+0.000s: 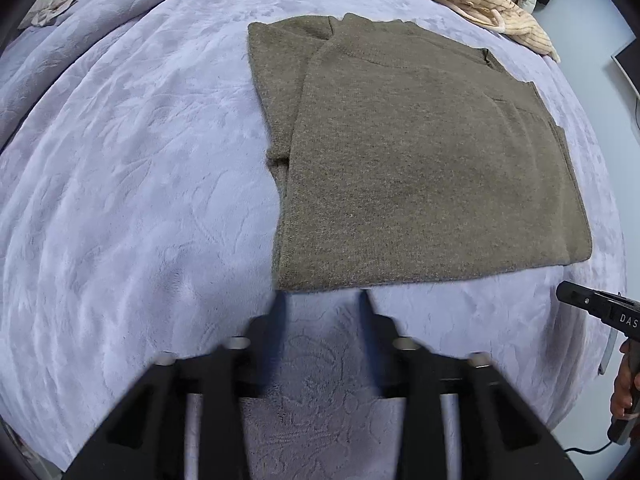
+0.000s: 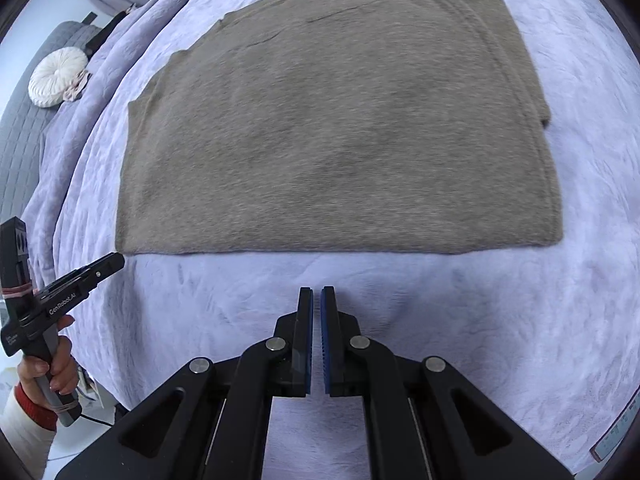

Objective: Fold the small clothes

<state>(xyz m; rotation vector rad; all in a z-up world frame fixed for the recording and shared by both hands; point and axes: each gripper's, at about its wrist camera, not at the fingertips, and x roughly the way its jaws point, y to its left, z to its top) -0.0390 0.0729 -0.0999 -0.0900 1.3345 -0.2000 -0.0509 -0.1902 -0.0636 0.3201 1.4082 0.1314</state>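
Olive knit sweater [image 1: 420, 160] lying flat and folded on a lavender blanket [image 1: 140, 200] covering the bed. Left tool [image 1: 323, 300]: jaws wide, empty, just short of the sweater's near hem. Right tool [image 2: 316, 300]: jaws nearly together, nothing between them, above bare blanket near the hem. A striped cream garment [image 1: 480, 0] lies beyond the sweater.
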